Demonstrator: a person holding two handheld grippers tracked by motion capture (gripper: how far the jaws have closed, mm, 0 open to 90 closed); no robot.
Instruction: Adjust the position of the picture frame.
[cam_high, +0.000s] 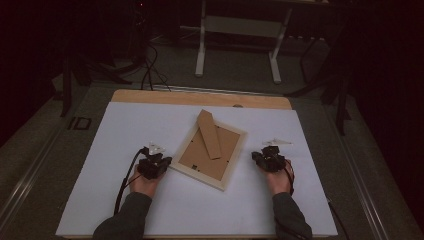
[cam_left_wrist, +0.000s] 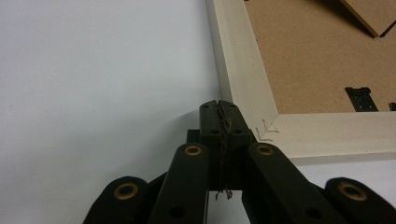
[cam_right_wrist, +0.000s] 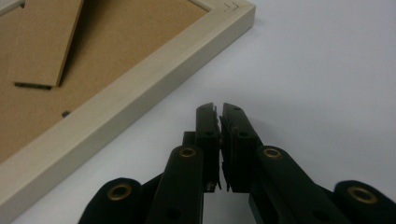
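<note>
Frame: picture frame (cam_high: 209, 151) lay face-down, skewed, mid-table on the white sheet (cam_high: 150, 210); brown backing and stand (cam_high: 209, 134) faced up.
Left gripper (cam_left_wrist: 218, 108): jaws together, empty, tip just beside the frame's near corner.
Right gripper (cam_right_wrist: 218, 112): jaws nearly together, only a slit between them, empty, near the frame's right rail.
Handling (judged): light, rigid wood; probably glazed, so fragile.
Grip: pale outer rails, opposite sides; avoid the stand.
</note>
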